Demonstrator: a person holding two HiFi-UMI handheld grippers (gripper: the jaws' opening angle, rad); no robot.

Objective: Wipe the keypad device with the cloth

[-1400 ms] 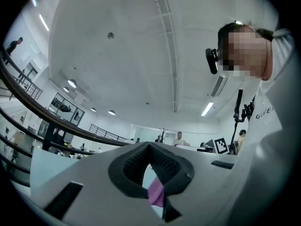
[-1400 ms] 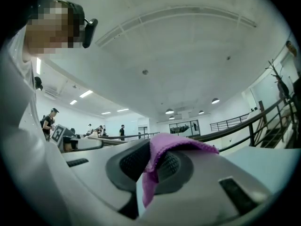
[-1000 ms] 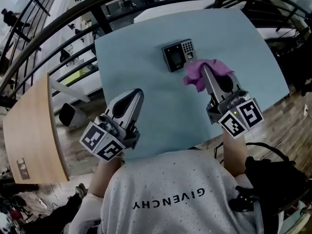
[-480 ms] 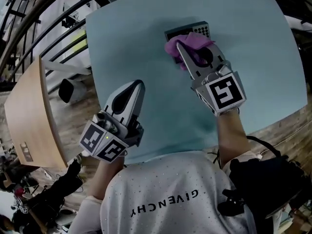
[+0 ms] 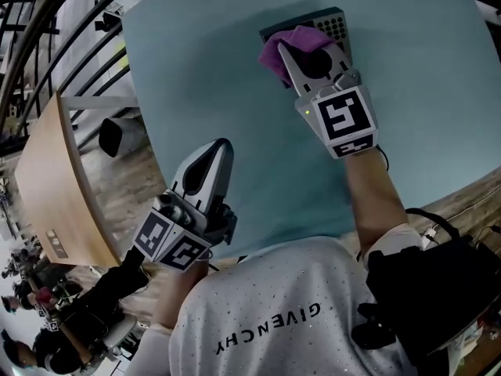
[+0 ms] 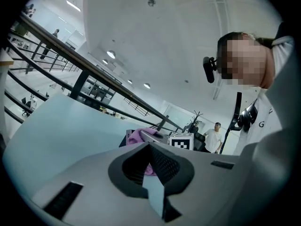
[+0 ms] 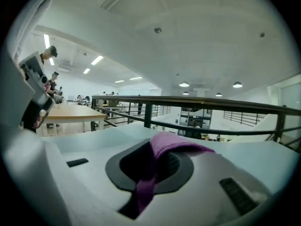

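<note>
Two closed grippers: your right gripper (image 5: 284, 48) presses the pinched cloth (image 5: 307, 37) onto the keypad device (image 5: 335, 23), your left gripper (image 5: 221, 146) is empty; next, sweep across the keys.

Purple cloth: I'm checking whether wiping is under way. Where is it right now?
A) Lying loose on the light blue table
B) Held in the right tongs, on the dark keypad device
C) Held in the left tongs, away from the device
B: the purple cloth is clamped in the right tongs and lies over part of the dark keypad device.
</note>
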